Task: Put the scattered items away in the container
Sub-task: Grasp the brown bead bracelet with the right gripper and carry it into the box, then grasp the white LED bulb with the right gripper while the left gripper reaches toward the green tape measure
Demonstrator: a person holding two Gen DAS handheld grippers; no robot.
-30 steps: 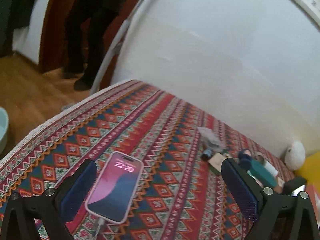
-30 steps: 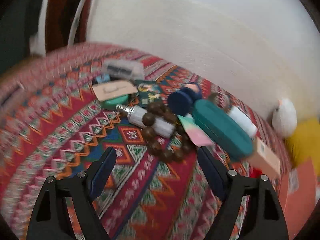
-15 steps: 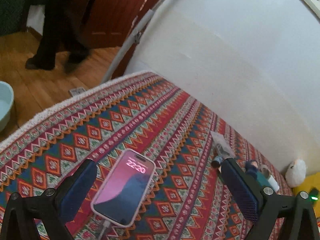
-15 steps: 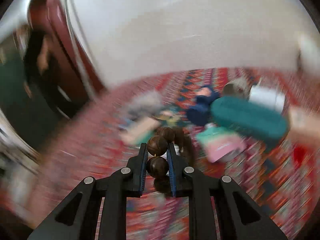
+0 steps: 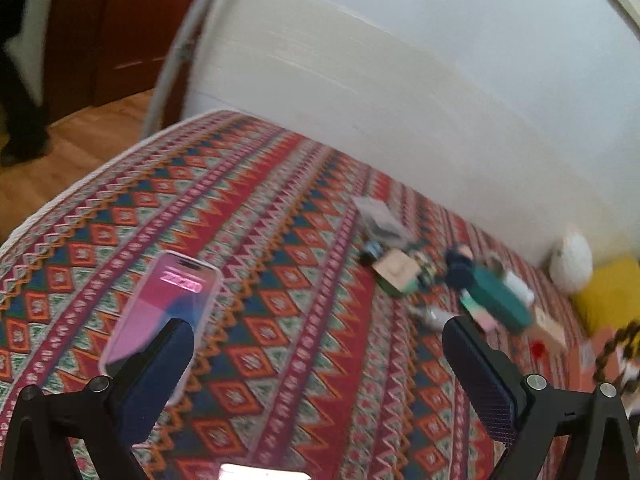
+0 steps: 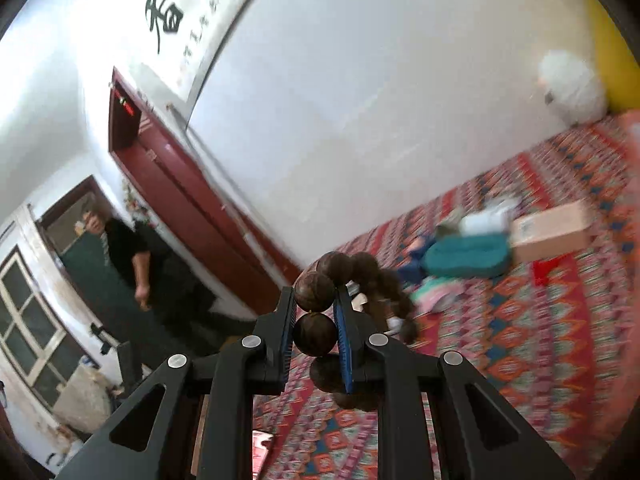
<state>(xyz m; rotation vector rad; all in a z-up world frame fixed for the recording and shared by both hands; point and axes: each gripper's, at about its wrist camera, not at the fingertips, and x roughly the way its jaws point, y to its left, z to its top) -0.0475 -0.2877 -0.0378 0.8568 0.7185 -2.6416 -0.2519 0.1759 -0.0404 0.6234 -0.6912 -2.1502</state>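
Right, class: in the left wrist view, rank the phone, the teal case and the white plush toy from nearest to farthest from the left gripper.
1. phone: at the left finger of the left gripper, partly behind it.
2. teal case: just beyond the right finger, in the clutter.
3. white plush toy: far right, against the wall.

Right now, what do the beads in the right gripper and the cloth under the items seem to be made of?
Beads: probably wood or seed, dark brown with a dull sheen and faint grain; the right gripper is shut on them. Cloth: woven textile, matte, with red, orange and teal geometric bands; the fibre cannot be told.
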